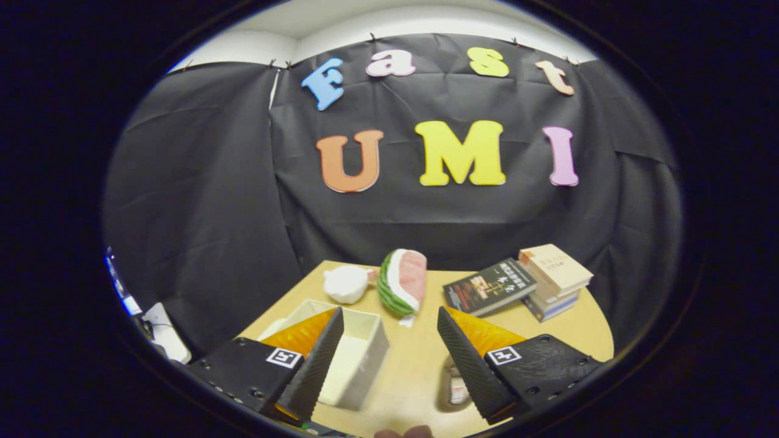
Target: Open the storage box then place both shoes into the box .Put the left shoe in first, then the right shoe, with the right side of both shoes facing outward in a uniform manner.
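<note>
We found the hand-held gripper spread wide above the worktop, gripping nothing. At lower left, the open cream storage box sat partly behind the left finger. A small blurred item lay by the right finger. Beyond, at centre, we noted a watermelon-slice toy, a white plush, and stacked books at right.

Black creased cloth wall behind a tan wooden table, white ceiling strip above.
</note>
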Demonstrator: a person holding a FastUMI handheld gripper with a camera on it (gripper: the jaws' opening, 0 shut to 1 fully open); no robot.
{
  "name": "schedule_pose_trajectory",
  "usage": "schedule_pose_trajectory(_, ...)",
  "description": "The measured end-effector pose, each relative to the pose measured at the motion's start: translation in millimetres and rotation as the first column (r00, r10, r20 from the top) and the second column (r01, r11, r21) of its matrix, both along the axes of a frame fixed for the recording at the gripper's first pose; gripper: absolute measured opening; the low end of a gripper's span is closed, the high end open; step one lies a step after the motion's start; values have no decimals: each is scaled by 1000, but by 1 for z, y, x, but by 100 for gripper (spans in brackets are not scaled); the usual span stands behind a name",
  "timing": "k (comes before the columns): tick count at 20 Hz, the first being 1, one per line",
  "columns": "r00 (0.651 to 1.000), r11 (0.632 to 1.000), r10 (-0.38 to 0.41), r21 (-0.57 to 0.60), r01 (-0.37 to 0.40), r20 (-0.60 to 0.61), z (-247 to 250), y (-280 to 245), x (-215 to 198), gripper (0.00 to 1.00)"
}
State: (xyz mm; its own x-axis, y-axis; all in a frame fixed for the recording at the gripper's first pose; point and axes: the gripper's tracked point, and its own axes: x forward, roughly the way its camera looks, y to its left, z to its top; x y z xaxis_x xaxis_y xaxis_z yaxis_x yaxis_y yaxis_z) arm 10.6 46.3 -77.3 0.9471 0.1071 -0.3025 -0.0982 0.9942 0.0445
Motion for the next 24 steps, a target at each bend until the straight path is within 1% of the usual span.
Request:
schedule_pose_trajectory(2,999,999,-34,-15,33,-30,-23,-31,-6,95)
schedule_pose_trajectory(3,998,999,-39,-22,38,-48,-37,-42,-7,95)
schedule_pose_trajectory(6,987,998,-62,-27,58,-150,-93,-74,-7,96)
schedule_pose_trajectory(8,970,997,-81,-12,80,-231,-134,-88,-1,96)
schedule_pose_trajectory(11,935,995,-94,5,102,-343,-191,-99,12,96)
schedule_pose_trajectory(14,909,992,-106,14,122,-403,-220,-106,27,96)
schedule_pose_trajectory(16,896,990,-126,-3,138,-427,-234,-115,38,95)
schedule_pose_trajectory(17,890,989,-137,-4,150,-435,-242,-120,44,90)
schedule_pose_trajectory(18,881,987,-139,8,160,-452,-250,-123,48,87)
schedule_pose_trajectory(20,859,986,-129,26,163,-495,-267,-123,55,77)
schedule_pose_trajectory(22,836,983,-131,37,178,-534,-281,-126,60,64)
schedule_pose_trajectory(24,820,980,-121,64,188,-559,-286,-124,62,42)
